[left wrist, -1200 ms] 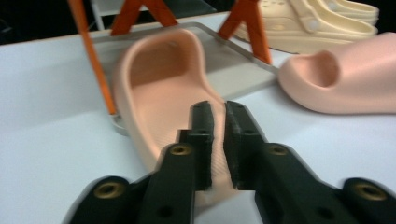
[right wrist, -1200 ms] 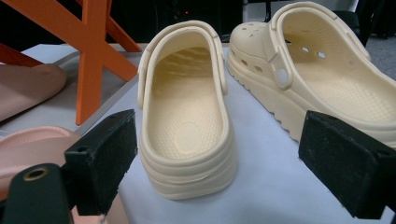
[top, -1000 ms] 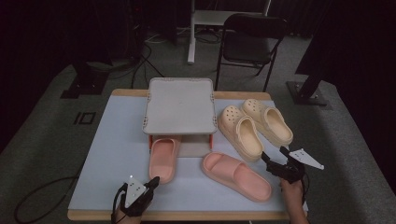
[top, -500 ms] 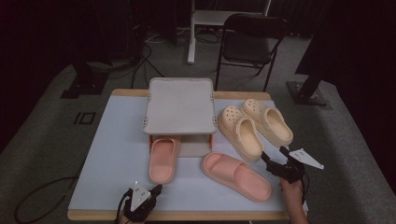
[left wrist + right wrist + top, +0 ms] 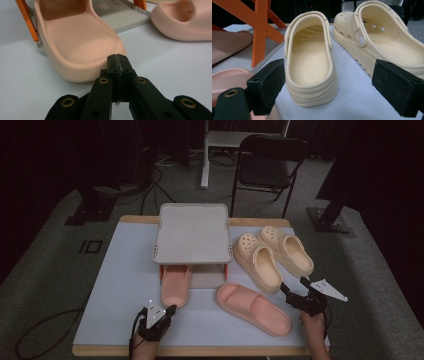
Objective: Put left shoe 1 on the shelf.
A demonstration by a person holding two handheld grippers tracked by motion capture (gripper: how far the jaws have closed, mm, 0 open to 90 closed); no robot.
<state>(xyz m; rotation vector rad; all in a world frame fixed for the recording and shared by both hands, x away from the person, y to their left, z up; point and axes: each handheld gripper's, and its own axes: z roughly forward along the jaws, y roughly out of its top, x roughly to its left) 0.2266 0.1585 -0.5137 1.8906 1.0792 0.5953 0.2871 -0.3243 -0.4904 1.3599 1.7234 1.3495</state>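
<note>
Before the pressed-together left gripper (image 5: 117,57), a dimpled pink slide (image 5: 82,42); right gripper (image 5: 342,87) spread behind a ridged cream clog (image 5: 310,65).

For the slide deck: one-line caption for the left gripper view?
Left gripper, fingers shut, at the heel of a pink slide tucked under the shoe rack.

Both grippers are black. The left gripper (image 5: 117,58) has linked arms with brass-ringed rivets just behind its jaws. The right gripper (image 5: 342,87) carries square, rough black pads (image 5: 395,90) and a grey three-cornered plate (image 5: 328,290) behind them.
</note>
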